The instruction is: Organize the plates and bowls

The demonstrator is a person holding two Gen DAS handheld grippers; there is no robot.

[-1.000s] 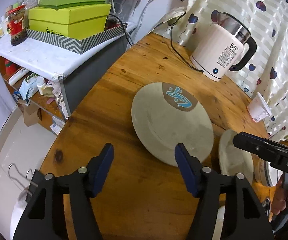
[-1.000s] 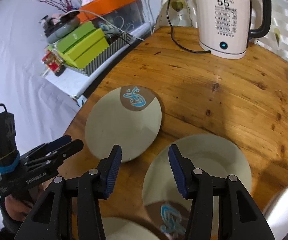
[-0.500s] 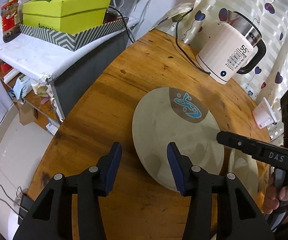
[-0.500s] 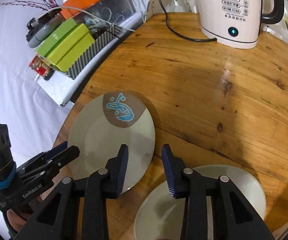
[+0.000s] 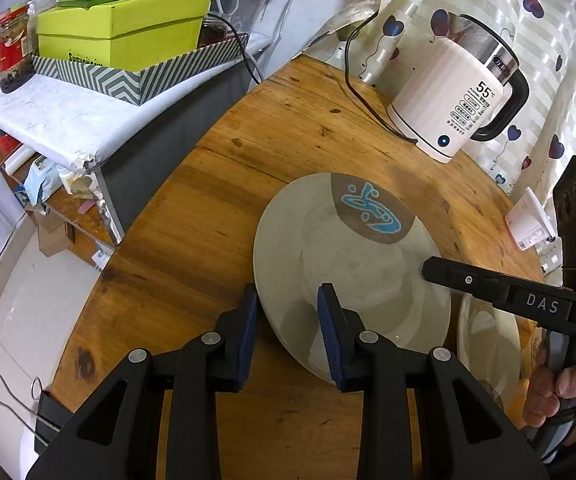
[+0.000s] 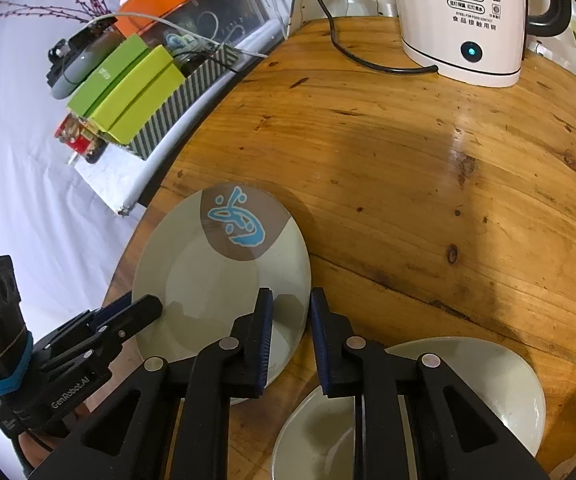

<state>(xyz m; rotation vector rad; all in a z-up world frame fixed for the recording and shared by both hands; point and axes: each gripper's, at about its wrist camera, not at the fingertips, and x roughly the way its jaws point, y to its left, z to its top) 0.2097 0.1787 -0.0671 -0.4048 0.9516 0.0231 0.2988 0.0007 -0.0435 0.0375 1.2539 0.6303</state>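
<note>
1. A grey-green plate with a brown patch and a blue fish mark (image 5: pixel 352 256) lies flat near the edge of a round wooden table (image 5: pixel 288 136), with one gripper at each side of it.
2. The left gripper (image 5: pixel 286 312) straddles the plate's near-left rim, one blue pad outside the edge and one over the plate; its jaws stand parted, and whether they press the rim cannot be told.
3. The right gripper (image 6: pixel 291 312) straddles the opposite rim the same way, its jaws narrowly apart with the plate's edge between them; contact cannot be told.
4. A second plate (image 6: pixel 488 384) sits just beside the first on the right, partly under the right gripper's frame.
5. A white electric kettle (image 5: pixel 452 108), showing 55 degrees, stands plugged in at the far side of the table.
6. Green boxes (image 5: pixel 124 28) rest in a striped tray on a white shelf beside the table.
</note>
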